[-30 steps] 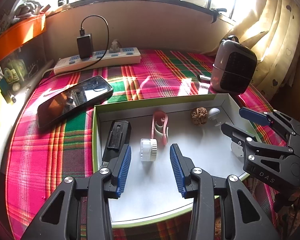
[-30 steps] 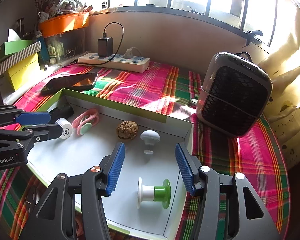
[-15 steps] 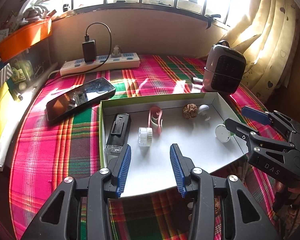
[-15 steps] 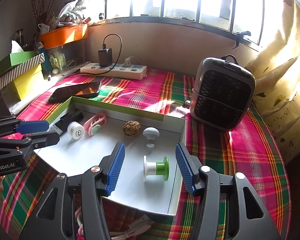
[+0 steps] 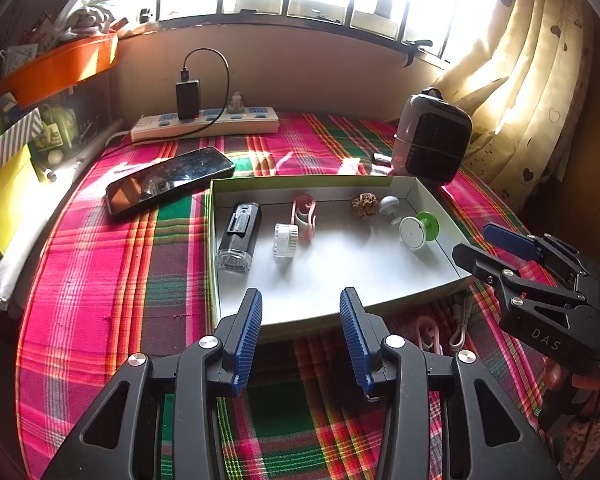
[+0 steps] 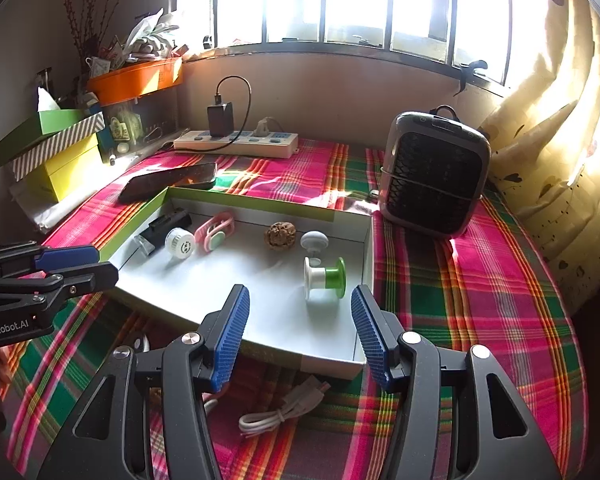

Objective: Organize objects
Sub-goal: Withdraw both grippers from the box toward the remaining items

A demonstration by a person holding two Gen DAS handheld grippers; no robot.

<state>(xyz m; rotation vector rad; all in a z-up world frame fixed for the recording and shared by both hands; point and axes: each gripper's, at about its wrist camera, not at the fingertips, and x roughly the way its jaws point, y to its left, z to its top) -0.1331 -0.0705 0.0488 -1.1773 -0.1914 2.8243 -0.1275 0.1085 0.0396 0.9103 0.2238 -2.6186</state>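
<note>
Centrally, a shallow white tray (image 5: 428, 196) with green outer walls sits on a plaid tablecloth (image 5: 100, 280), its long axis running left to right across the table. Inside, along the far wall from left to right: a black torch (image 5: 240, 236) lying with its long axis toward the near edge, clear lens nearest; a white cap (image 5: 286, 240) on its side; a pink clip (image 5: 305, 216) lying lengthwise front to back; a brown nut (image 5: 365, 205); a white knob (image 5: 389, 204); and a green-and-white spool (image 6: 325, 278) on its side near the right wall, axis running left to right.

Both grippers hover short of the tray's near edge, jaws open and empty: left gripper (image 5: 300, 332), right gripper (image 6: 300, 336). A white cable (image 6: 280, 412) lies coiled on the cloth just before the tray.

Behind the tray lie a phone (image 5: 168, 180), a power strip (image 5: 204, 124) and a grey heater (image 6: 434, 172) toward the far right corner.
</note>
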